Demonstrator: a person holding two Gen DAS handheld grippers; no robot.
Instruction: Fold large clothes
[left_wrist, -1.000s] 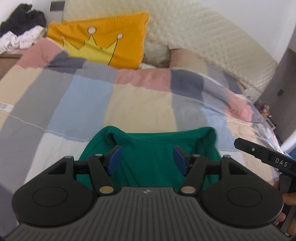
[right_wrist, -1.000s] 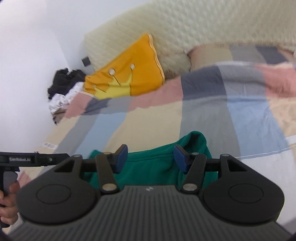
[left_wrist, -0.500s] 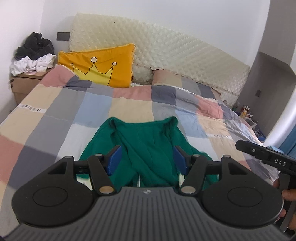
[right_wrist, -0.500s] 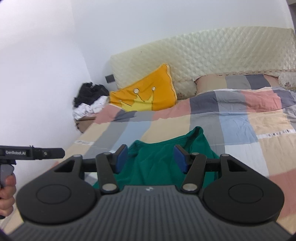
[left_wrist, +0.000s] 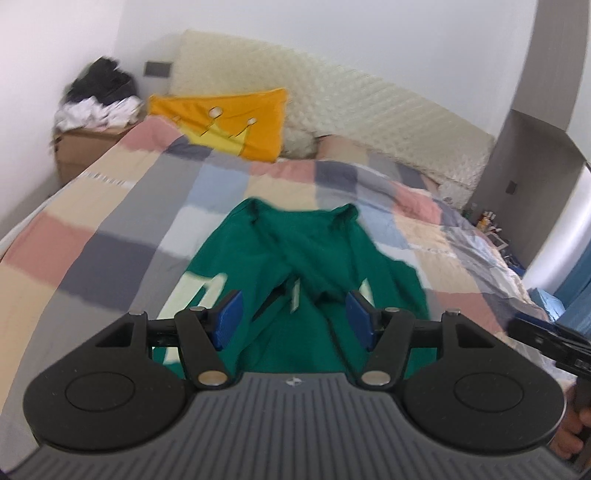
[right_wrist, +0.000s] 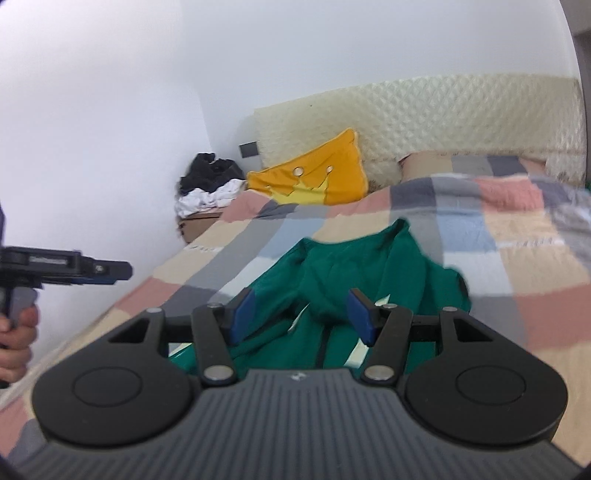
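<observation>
A green garment (left_wrist: 295, 258) with pale lettering lies partly folded on the checked bedspread (left_wrist: 110, 221), its sleeves crossed over the middle. My left gripper (left_wrist: 293, 319) hangs open above its near part, blue pads apart, nothing between them. In the right wrist view the same green garment (right_wrist: 351, 266) lies ahead on the bedspread (right_wrist: 498, 266), and my right gripper (right_wrist: 301, 314) stands open over it, not touching the cloth. Each view catches the other gripper held in a hand at its edge: the right one (left_wrist: 546, 339), the left one (right_wrist: 66, 267).
A yellow crown pillow (left_wrist: 229, 122) leans on the quilted cream headboard (left_wrist: 369, 110). A pile of dark and white clothes (left_wrist: 99, 99) sits on a brown bedside cabinet at far left. A grey wardrobe (left_wrist: 528, 140) and small items stand beyond the bed's right side.
Both grippers have pulled back and risen away from the garment, so much more of the bed and room shows. The garment's lettered lower part has come into view. The jaws stayed open.
</observation>
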